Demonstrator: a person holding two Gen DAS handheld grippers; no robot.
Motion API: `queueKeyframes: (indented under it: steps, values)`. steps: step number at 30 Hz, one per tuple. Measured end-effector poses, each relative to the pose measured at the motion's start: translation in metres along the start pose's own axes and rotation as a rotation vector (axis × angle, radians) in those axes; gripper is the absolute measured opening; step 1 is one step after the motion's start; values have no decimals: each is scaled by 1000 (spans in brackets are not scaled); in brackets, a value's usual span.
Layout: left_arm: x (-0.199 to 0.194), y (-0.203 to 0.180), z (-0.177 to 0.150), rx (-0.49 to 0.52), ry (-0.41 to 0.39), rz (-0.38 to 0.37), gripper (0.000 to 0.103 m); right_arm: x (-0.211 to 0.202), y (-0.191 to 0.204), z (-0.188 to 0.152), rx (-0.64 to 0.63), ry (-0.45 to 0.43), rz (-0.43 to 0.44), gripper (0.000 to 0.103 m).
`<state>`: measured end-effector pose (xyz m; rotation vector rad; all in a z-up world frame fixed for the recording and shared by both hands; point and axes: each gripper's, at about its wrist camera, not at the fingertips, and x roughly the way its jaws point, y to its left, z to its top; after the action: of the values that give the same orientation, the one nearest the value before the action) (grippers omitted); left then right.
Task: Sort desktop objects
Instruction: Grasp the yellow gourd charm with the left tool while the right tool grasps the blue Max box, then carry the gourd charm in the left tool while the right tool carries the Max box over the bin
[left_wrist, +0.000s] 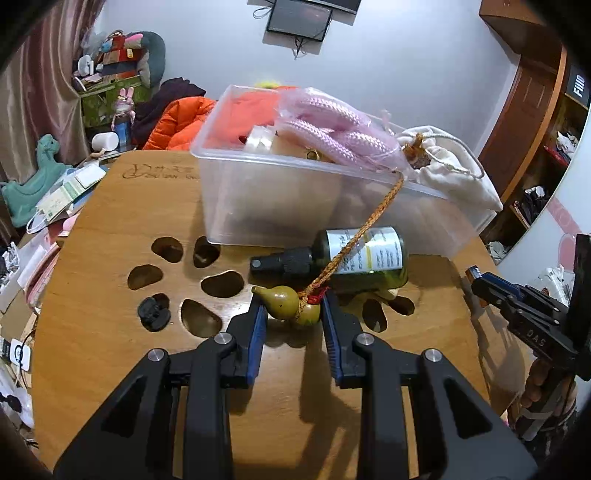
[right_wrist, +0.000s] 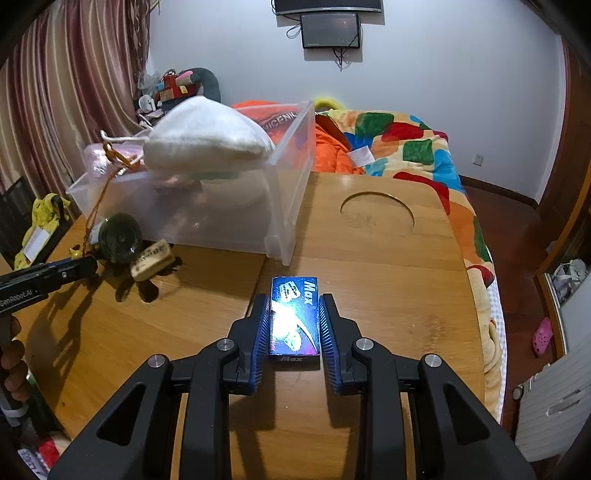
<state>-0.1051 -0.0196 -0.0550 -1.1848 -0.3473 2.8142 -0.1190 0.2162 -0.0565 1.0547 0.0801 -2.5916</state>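
In the left wrist view my left gripper (left_wrist: 293, 306) is open around a small green gourd (left_wrist: 286, 301) lying on the wooden table (left_wrist: 110, 288); its braided orange cord (left_wrist: 354, 240) runs up over a dark green spray bottle (left_wrist: 343, 260) into the clear plastic bin (left_wrist: 295, 199). The bin holds pink rope (left_wrist: 332, 133) and a white drawstring pouch (left_wrist: 454, 166). In the right wrist view my right gripper (right_wrist: 294, 314) is shut on a blue Max box (right_wrist: 293, 319) resting on the table (right_wrist: 369, 266). The right gripper also shows in the left wrist view (left_wrist: 480, 280).
A black clip (left_wrist: 153, 314) lies by the paw-shaped cutouts (left_wrist: 207, 280). An eraser (right_wrist: 153, 260) lies beside the bottle (right_wrist: 120, 236). The bin (right_wrist: 258, 206) stands ahead left of the box. A round recess (right_wrist: 376, 214) is on the far right. Clutter lies off the left edge.
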Motion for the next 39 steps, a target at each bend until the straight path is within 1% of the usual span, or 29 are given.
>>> queueKeyframes:
  steps: [4, 9, 17, 24, 32, 39]
  values:
    - [-7, 1, 2, 12, -22, 11, 29, -7, 2, 3, 2, -11, 15, 25]
    - [-21, -9, 0, 48, -56, 30, 29, -19, 8, 9, -7, -41, 25, 25]
    - [-33, -12, 10, 76, -92, 31, 29, -36, 20, 19, -35, -87, 40, 25]
    - [-44, -22, 21, 116, -134, 32, 29, -45, 26, 30, -50, -121, 52, 25]
    - [-54, -31, 38, 157, -180, 26, 29, -54, 34, 48, -66, -171, 62, 25]
    - [-58, -43, 58, 204, -198, -18, 29, -53, 39, 62, -79, -197, 68, 25]
